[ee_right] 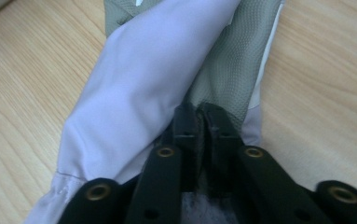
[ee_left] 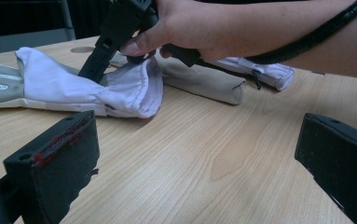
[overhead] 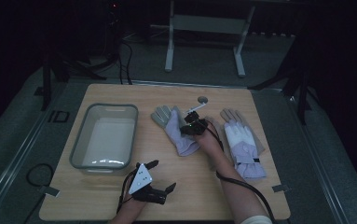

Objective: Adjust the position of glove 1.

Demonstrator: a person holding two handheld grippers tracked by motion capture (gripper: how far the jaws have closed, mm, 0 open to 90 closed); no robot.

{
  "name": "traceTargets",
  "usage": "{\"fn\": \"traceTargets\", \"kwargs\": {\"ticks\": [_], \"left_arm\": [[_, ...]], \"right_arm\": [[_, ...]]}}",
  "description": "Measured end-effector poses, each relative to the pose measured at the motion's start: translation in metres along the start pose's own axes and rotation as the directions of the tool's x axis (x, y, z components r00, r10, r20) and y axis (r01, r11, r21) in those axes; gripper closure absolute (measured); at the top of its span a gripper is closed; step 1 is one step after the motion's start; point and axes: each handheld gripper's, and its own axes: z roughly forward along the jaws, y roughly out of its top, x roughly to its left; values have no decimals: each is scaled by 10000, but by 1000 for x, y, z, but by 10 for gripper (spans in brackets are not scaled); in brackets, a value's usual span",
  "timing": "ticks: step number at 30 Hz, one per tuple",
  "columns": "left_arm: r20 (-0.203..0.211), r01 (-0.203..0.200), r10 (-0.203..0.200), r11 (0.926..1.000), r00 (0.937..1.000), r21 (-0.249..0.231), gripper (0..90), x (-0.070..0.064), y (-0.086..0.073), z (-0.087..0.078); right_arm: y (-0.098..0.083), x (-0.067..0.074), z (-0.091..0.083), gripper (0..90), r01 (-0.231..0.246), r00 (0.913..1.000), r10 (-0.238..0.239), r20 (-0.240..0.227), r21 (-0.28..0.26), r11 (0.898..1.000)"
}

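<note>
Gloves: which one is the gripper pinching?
The left glove, nearer the grey tub. The right gripper pinches its cuff; the right glove lies untouched.

High view dim and underexposed, room beyond the table (overhead: 120, 196) nearly black, soft glare on the bin (overhead: 102, 140) floor, both gripper views brighter and evenly lit, near black jaws blurred, wood grain sharp, soft shadow under the glove (ee_left: 87, 88)
</note>
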Motion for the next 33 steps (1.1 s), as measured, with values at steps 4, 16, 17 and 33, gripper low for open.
{"fn": "traceTargets", "kwargs": {"ticks": [4, 16, 17, 33], "left_arm": [[-10, 39, -40, 10000, 10000, -8, 0, 0, 0, 0], [-43, 114, -114, 9999, 9999, -16, 0, 1, 0, 0], [-51, 112, -113, 9999, 9999, -11, 0, 1, 0, 0], [-66, 60, -60, 10000, 10000, 8, 0, 0, 0, 0]], "right_arm": [[-1, 5, -5, 882, -685, 9976, 688, 97, -220, 9974], [-19, 23, -58, 887, -2325, 9689, 2443, 393, -1928, 9533], [-21, 25, -64, 887, -2470, 9657, 2581, 282, -2064, 9468], [-68, 59, -108, 885, -3271, 9180, 3842, 982, -3602, 8736]]}}
